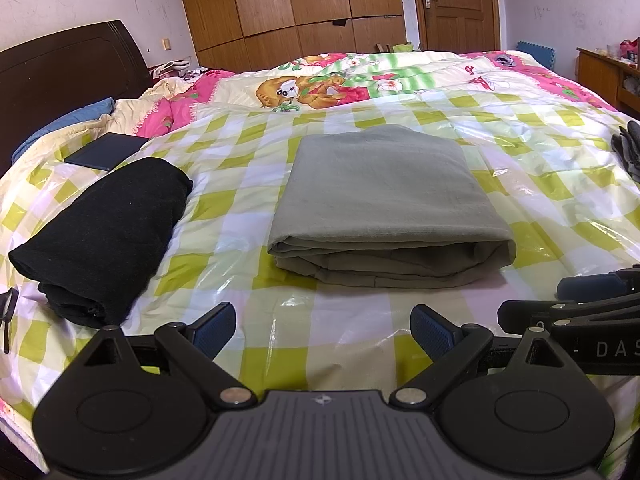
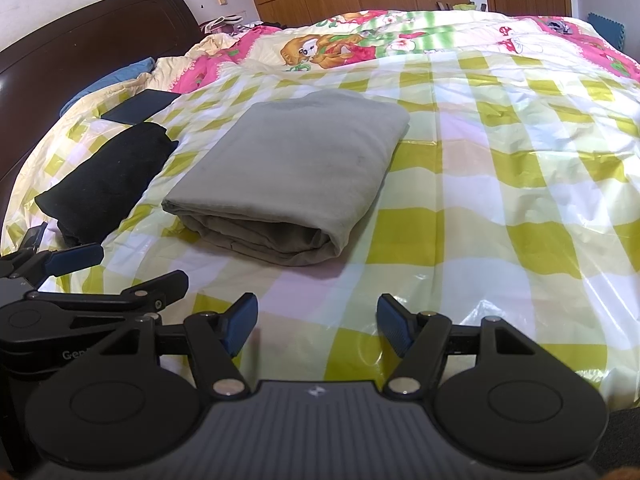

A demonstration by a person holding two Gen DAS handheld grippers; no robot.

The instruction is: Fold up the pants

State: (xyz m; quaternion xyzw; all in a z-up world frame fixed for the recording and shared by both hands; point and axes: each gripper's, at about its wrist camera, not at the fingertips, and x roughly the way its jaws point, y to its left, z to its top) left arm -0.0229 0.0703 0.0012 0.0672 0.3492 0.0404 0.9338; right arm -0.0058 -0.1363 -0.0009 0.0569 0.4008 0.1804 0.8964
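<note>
The grey-green pants (image 1: 384, 204) lie folded into a flat rectangle on the green-checked plastic sheet (image 1: 248, 248); they also show in the right wrist view (image 2: 288, 176), left of centre. My left gripper (image 1: 323, 330) is open and empty, just in front of the pants' near folded edge. My right gripper (image 2: 318, 328) is open and empty, in front and to the right of the pants. Each gripper shows at the edge of the other's view: the right one in the left wrist view (image 1: 592, 300), the left one in the right wrist view (image 2: 80, 276).
A folded black garment (image 1: 104, 236) lies left of the pants. A dark flat case (image 1: 106, 152) sits behind it. A cartoon quilt (image 1: 320, 84) covers the far bed. Dark gloves (image 1: 630, 148) lie at the right edge. A dark headboard (image 1: 64, 68) stands at left.
</note>
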